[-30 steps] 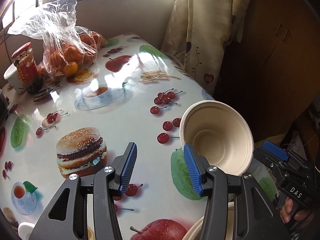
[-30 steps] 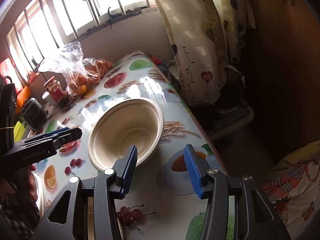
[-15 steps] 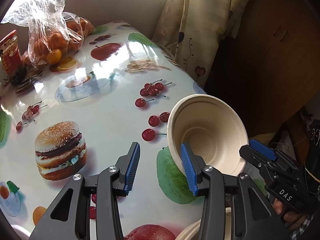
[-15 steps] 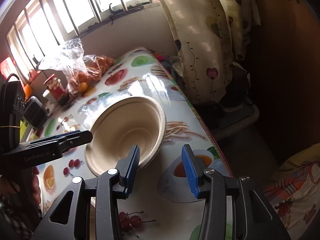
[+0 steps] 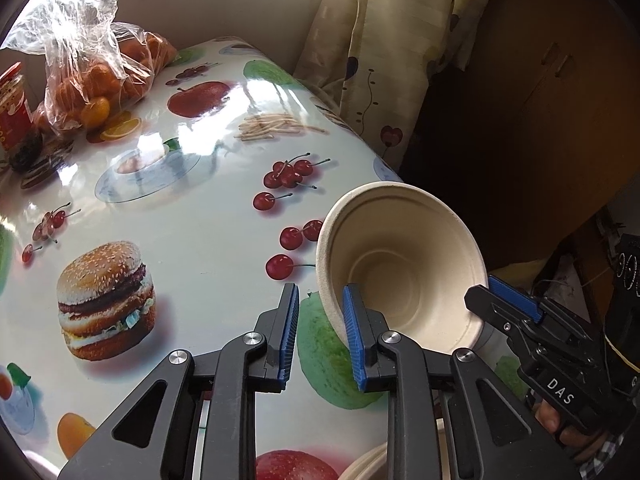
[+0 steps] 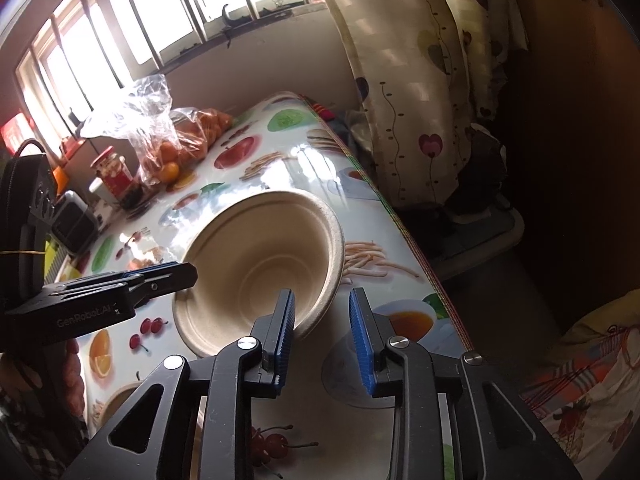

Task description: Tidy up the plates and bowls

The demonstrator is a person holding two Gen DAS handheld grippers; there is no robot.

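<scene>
Both grippers had just been closing on opposite sides of the bowl (image 5: 404, 264) rim. The left gripper (image 5: 320, 336) had the rim between its pads; the right gripper (image 6: 322, 334) likewise; whether either pinched it I cannot tell. The bowl tilted above the table (image 5: 192, 220) near its edge. Farther back lay a bag of oranges (image 5: 92, 76).

Sunlit barred window (image 6: 120, 40), heart-print curtain (image 6: 420, 80)
</scene>
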